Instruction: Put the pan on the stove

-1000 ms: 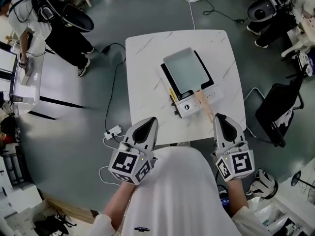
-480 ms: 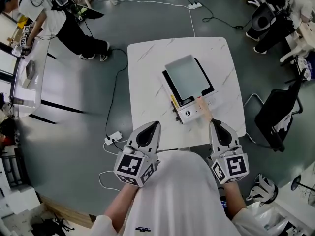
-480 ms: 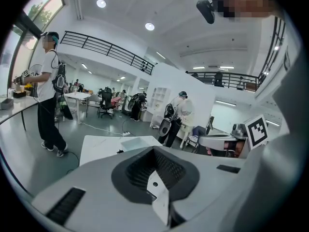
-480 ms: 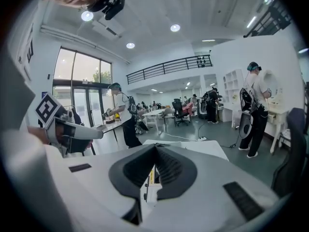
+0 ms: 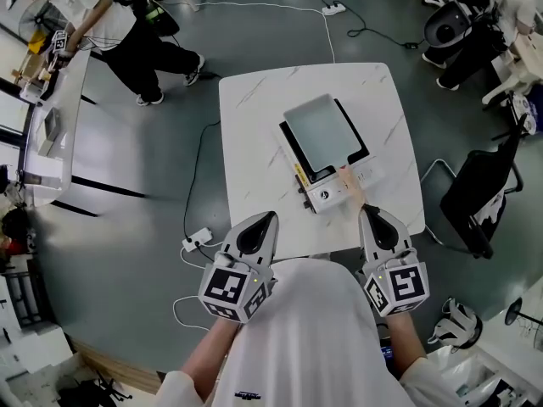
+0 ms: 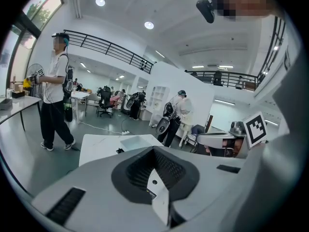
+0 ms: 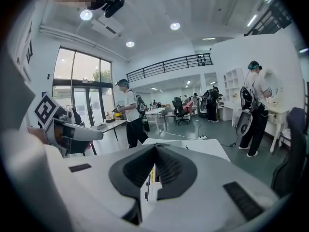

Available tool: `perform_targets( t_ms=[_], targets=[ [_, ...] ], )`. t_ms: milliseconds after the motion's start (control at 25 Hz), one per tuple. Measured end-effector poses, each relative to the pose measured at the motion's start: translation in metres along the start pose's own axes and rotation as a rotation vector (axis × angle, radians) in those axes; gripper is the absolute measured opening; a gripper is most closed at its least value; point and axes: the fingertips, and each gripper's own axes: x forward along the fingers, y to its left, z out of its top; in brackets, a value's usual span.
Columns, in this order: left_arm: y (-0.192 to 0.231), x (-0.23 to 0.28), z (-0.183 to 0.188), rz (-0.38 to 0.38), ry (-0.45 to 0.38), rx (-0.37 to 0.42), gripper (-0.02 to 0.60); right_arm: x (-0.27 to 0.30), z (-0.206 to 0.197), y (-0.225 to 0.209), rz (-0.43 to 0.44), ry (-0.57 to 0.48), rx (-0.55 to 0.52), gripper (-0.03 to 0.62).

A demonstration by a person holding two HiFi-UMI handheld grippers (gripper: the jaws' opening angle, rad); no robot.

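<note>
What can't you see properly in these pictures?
- Head view: the markings on the front of the stove are too small to read.
- Head view: the depth of the pan cannot be judged from straight above.
- Left gripper view: the left gripper hides most of the table behind its own body.
- Right gripper view: the right gripper hides nearly all the stove behind its body.

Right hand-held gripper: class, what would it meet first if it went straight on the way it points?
Most likely the stove, dead ahead in the right gripper view; the pan handle lies close beside that line. Height is unclear.
</note>
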Motion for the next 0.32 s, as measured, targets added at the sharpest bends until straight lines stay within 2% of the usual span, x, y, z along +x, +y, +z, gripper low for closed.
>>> perform_targets(
  t_ms=[200, 320],
  targets=[
    [-0.001, -0.001, 0.000, -0.009, -0.001, 0.002, 0.000, -0.001, -0.002, 0.004, -0.004, 0.000, 0.016, 0.005],
    [-0.003, -0.001, 0.000, -0.019, -0.001, 0.006, 0.000, 0.000, 0.000, 0.012, 0.020, -0.001, 0.052, 0.005]
  ],
)
